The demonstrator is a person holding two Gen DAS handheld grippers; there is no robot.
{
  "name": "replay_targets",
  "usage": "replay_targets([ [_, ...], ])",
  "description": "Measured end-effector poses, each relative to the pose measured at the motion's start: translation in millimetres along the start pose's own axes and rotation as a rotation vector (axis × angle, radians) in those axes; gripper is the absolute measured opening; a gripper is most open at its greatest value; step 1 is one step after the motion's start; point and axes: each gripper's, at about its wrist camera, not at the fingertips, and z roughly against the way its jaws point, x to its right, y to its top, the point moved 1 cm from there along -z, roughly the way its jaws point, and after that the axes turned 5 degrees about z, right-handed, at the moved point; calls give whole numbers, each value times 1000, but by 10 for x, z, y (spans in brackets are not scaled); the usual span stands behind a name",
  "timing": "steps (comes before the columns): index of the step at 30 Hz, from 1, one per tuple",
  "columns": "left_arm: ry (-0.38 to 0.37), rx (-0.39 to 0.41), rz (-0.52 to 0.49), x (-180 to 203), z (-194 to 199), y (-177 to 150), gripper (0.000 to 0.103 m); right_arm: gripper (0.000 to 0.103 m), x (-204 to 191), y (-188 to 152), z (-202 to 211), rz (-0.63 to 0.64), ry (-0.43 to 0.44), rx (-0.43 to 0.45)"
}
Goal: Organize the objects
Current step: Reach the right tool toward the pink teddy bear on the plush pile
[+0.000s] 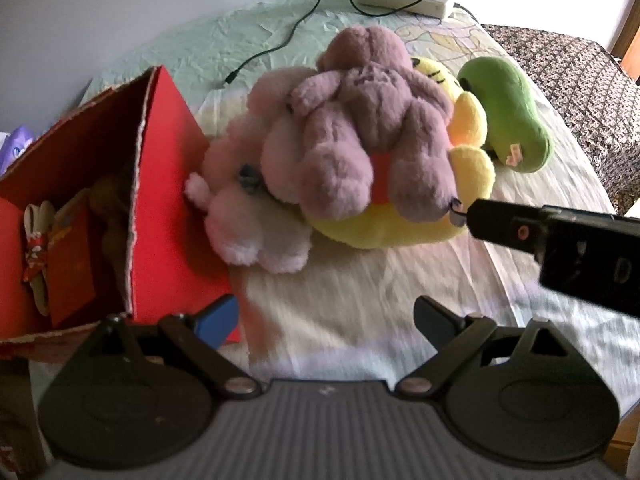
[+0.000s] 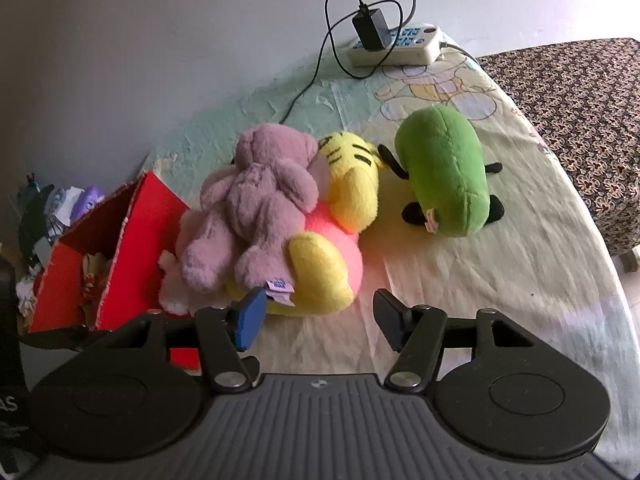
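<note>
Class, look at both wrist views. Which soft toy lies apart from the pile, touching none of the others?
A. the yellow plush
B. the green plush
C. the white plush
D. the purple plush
B: the green plush lies alone on the sheet, with a gap between it and the yellow plush, while the purple plush lies on top of the yellow one and the white plush is pressed against them.

1. Purple plush bear point(image 2: 256, 204): lying on top of the yellow plush point(image 2: 332, 248), tag at its foot
2. White-pink plush point(image 1: 248, 204): beneath the bear, touching the red box point(image 1: 160, 208)
3. Green plush point(image 2: 444, 172): apart, to the right
4. Red box: open, torn rim
</note>
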Motion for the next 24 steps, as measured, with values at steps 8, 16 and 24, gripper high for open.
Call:
replay_targets([
  [8,-2,41,-42,-20,113,170,95,60,-6,182,46,-13,45,39],
  [16,-37,121,-68,-49,301,505,95,60,13,503,10,-41,87,89],
  [24,-223,121,-19,-198,135,690,95,60,185,577,-246,-153,135,50],
])
